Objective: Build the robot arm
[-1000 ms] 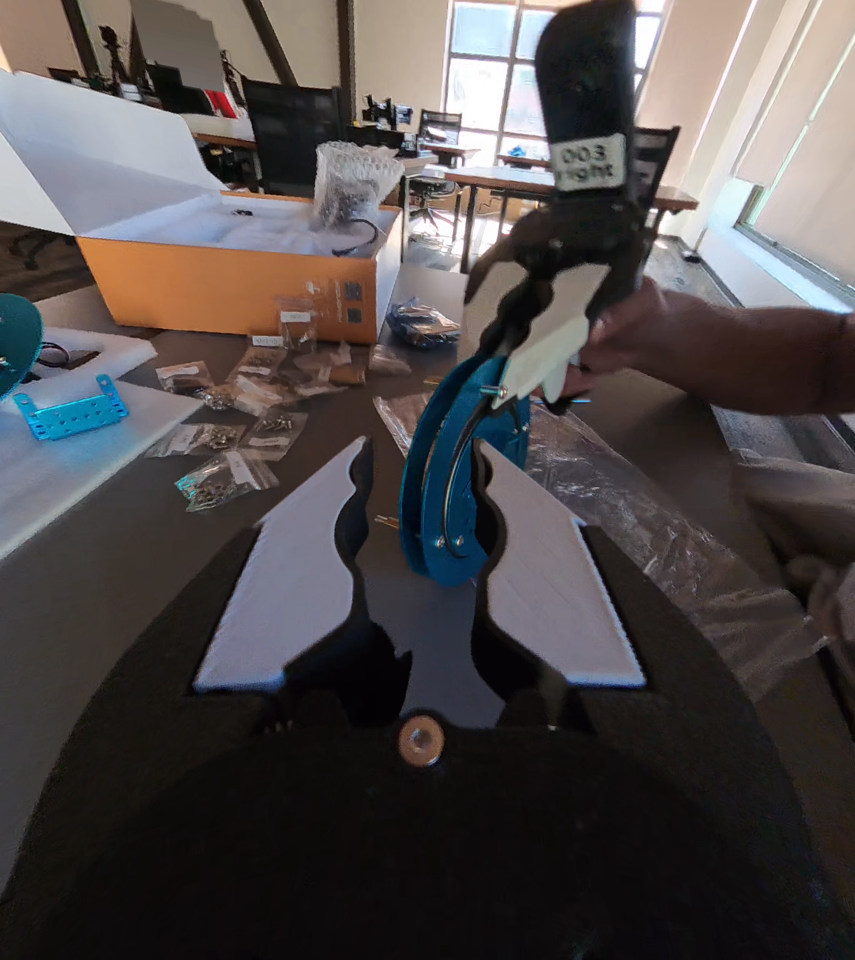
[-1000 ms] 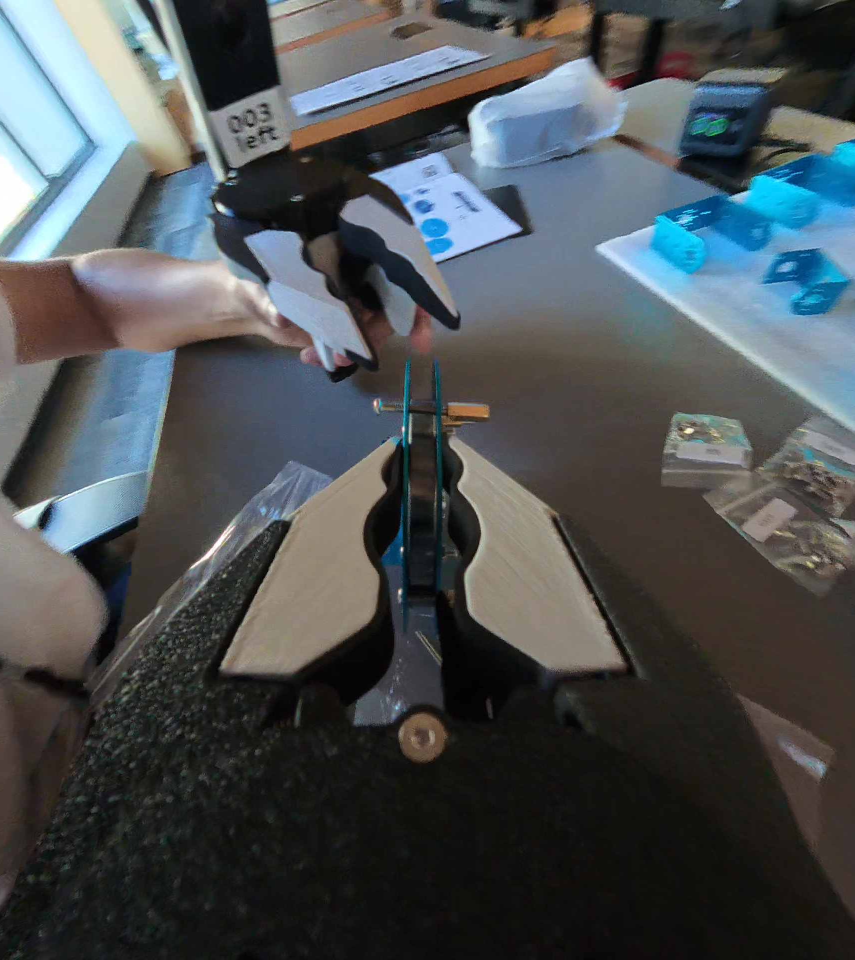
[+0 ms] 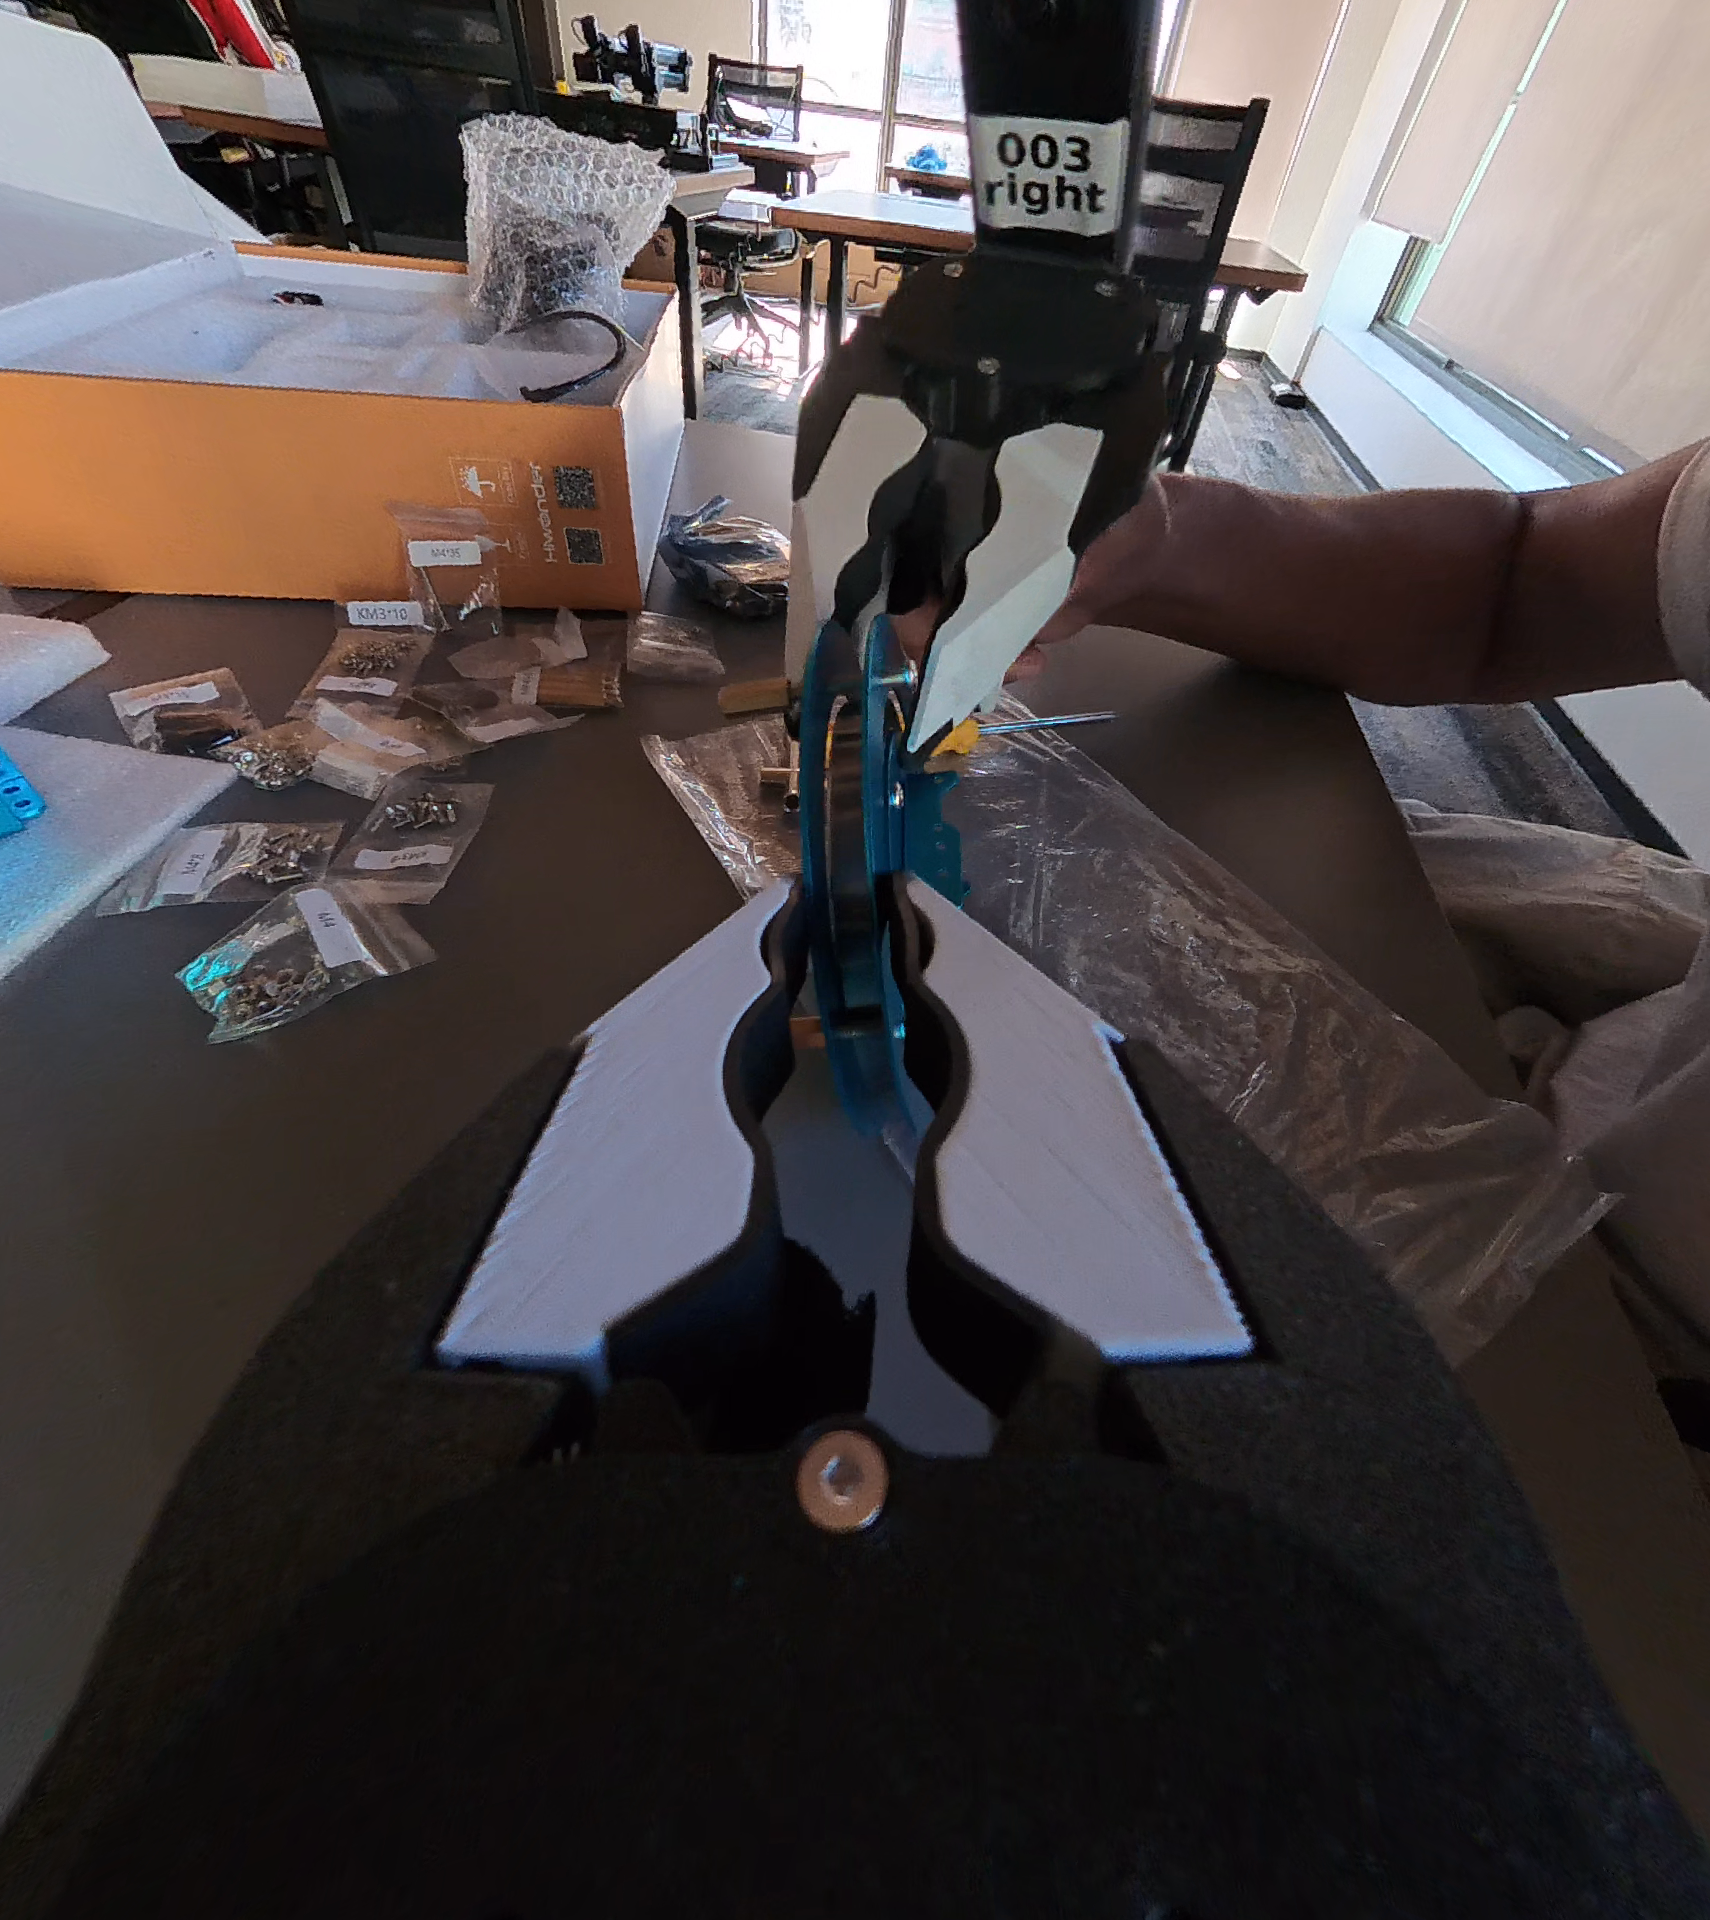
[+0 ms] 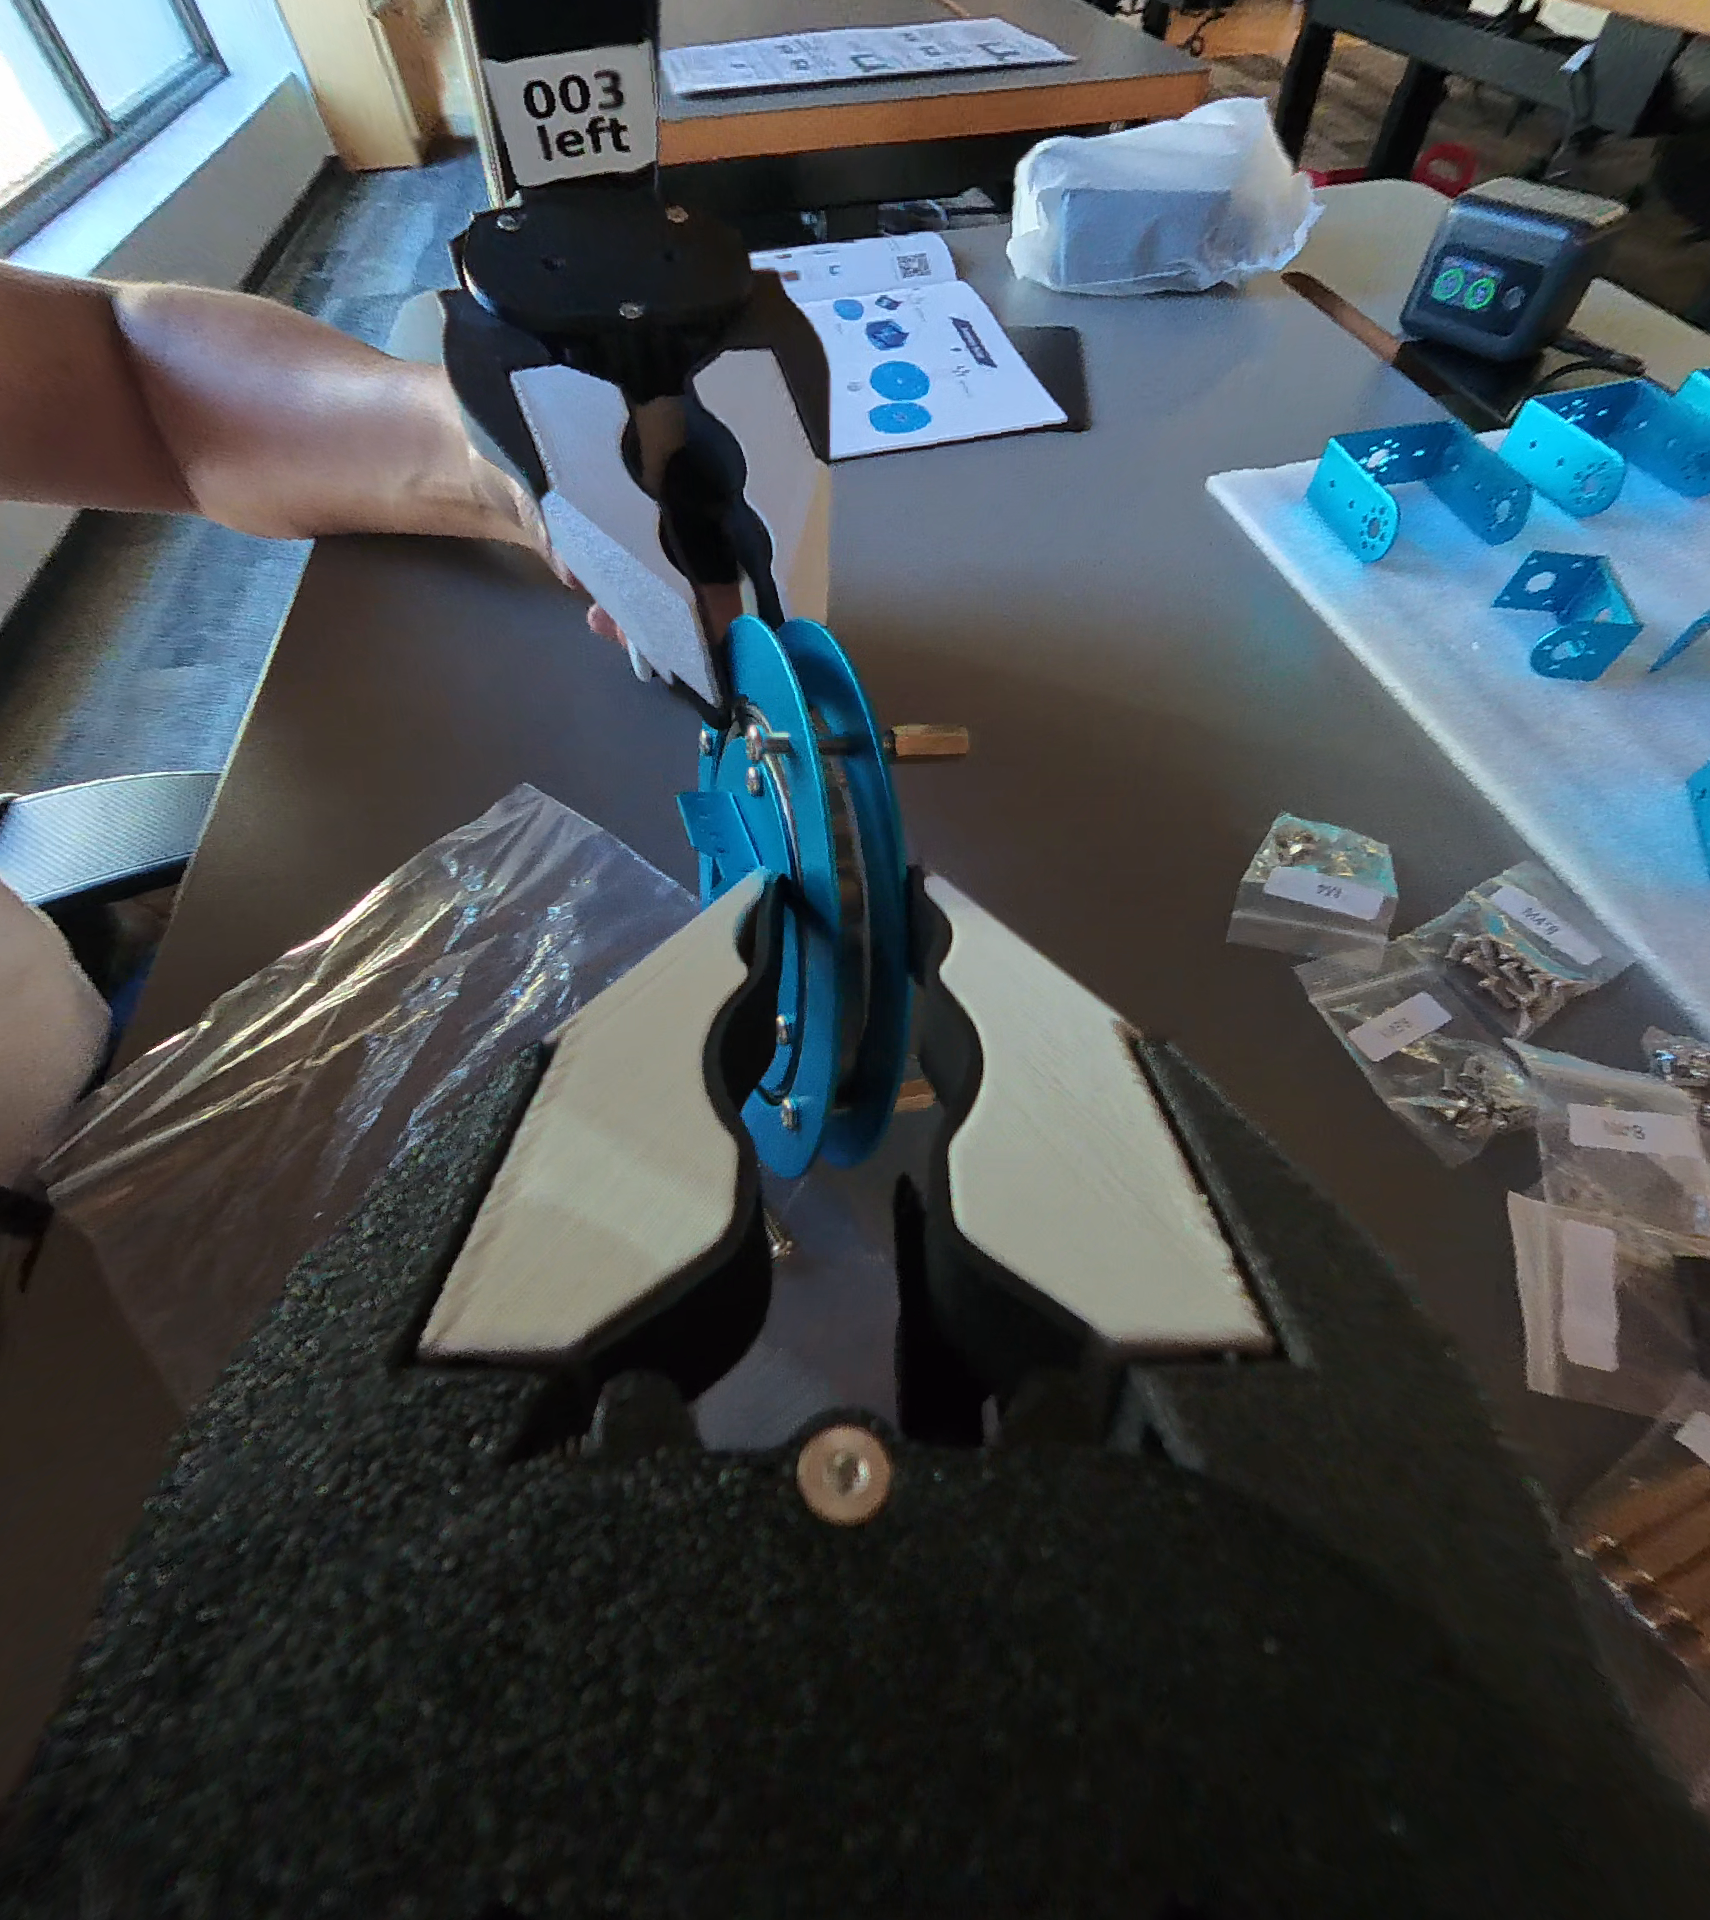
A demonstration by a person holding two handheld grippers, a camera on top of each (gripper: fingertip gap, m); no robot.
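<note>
An office-like workroom used for assembling kits: rows of desks (image 3: 934, 223) and office chairs (image 3: 757, 94) beside large windows with blinds (image 3: 1609, 187), and a grey table (image 4: 1090, 644) spread with blue metal brackets (image 4: 1412, 488), bagged screws (image 3: 300, 956) and an open orange box (image 3: 259, 488).

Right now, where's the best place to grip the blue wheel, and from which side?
By the rim, pads on the two flat outer faces, coming in edge-on. The blue wheel stands on edge, and its faces are parallel. Stay off the brass post sticking out sideways. The right gripper and left gripper both clamp it this way.
</note>
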